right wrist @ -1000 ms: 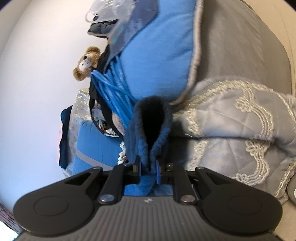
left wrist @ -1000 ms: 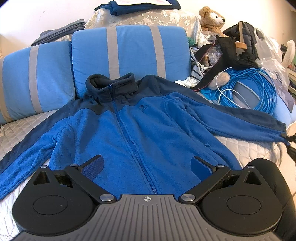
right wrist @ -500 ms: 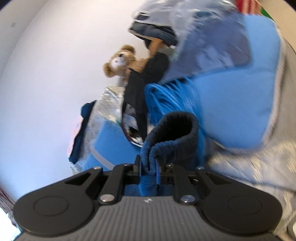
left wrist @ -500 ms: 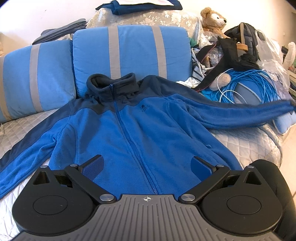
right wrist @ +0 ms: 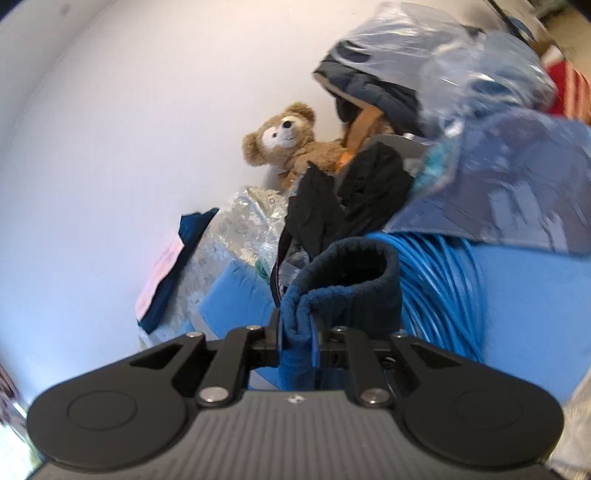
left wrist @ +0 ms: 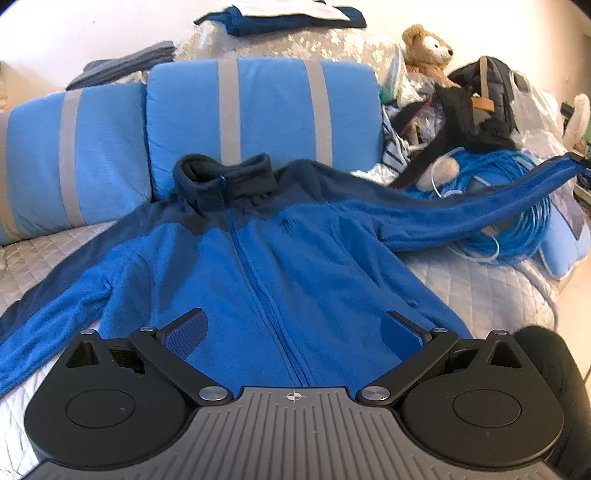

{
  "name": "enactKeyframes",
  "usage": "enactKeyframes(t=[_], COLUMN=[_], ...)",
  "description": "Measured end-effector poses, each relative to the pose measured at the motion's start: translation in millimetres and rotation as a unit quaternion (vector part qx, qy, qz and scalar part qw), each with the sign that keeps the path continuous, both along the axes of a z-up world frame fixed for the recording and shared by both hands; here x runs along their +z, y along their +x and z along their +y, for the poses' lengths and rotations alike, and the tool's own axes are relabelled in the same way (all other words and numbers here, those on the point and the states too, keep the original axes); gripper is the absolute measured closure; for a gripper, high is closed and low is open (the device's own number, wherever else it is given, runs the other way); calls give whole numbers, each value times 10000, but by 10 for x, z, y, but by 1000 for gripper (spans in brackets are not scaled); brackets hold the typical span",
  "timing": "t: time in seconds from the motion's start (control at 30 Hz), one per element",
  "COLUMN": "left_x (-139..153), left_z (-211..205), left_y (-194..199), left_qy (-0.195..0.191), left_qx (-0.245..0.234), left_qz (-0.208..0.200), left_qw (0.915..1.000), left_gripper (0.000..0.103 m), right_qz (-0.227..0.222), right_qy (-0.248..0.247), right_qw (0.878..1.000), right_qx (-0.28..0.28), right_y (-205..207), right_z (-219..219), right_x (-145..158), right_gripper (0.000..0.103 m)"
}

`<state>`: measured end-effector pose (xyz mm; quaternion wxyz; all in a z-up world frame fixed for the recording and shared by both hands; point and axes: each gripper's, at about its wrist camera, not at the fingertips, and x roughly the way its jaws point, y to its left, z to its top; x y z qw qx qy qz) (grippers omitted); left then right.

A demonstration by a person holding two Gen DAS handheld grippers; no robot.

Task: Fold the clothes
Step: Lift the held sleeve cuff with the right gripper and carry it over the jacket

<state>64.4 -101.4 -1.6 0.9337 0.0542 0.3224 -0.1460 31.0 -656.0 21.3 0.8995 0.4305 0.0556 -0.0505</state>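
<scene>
A blue fleece jacket [left wrist: 280, 258] with navy collar and shoulders lies front-up and zipped on a grey quilted sofa seat [left wrist: 480, 291]. My left gripper [left wrist: 293, 330] hovers open above the jacket's hem, with nothing between its fingers. The jacket's right-hand sleeve [left wrist: 480, 199] is lifted off the seat and stretches up to the far right, over a blue cable coil. In the right wrist view, my right gripper [right wrist: 297, 334] is shut on that sleeve's navy cuff [right wrist: 351, 277], whose opening faces the camera. The other sleeve [left wrist: 48, 317] lies flat at the left.
Two blue cushions with grey stripes [left wrist: 258, 114] stand behind the jacket. A coil of blue cable [left wrist: 517, 221], dark bags [left wrist: 480, 110], clear plastic bags and a teddy bear [left wrist: 428, 48] crowd the right end. Folded dark clothes [left wrist: 280, 18] lie on the sofa back.
My right gripper has lifted the cuff up off the seat, raising the sleeve into the air over the cable coil. The left gripper has stayed still and open.
</scene>
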Motion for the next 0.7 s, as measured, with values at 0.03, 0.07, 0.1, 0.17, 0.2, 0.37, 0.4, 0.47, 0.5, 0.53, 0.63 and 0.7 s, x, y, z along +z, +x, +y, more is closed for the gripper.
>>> enactKeyframes(t=[0.03,0.07,0.1,0.17,0.2,0.37,0.4,0.47,0.5,0.53,0.63,0.7], left_x=[46,88,122,190,224,317,331,410,440,480,686,842], left_z=[16,43,80,154,191,374,411,497,550,607,726,785], left_y=[10,18,24,36,42,49,49,45,44,50,49,34], left_qy=[-6,-8,-25,-61,-79,-205,-233,-301,-343,-384,-458,-502], left_qx=[34,73,116,205,249,435,470,545,580,609,683,717], left_qz=[-51,-100,-141,-219,-259,-341,-350,-354,-353,-356,-438,-519], left_qw=[10000,9999,9998,9995,9993,9983,9980,9974,9971,9968,9957,9948], left_gripper=[1,1,1,1,1,1,1,1,1,1,1,1], right_qz=[36,56,74,113,135,81,36,-58,-96,-129,-149,-150], right_qy=[-112,-214,-332,-584,-719,-1162,-1183,-1150,-1145,-1154,-1280,-1260], right_qw=[9999,9997,9993,9980,9970,9920,9914,9911,9909,9905,9886,9889], right_qx=[33,87,127,204,242,477,553,665,707,732,772,770], right_y=[69,150,230,402,493,942,1026,1185,1240,1296,1437,1522], right_z=[19,32,49,97,127,322,381,497,536,582,707,728], right_x=[80,169,257,432,519,916,985,1115,1168,1227,1427,1565], right_gripper=[88,88,88,88,88,88,88,88,88,88,88,88])
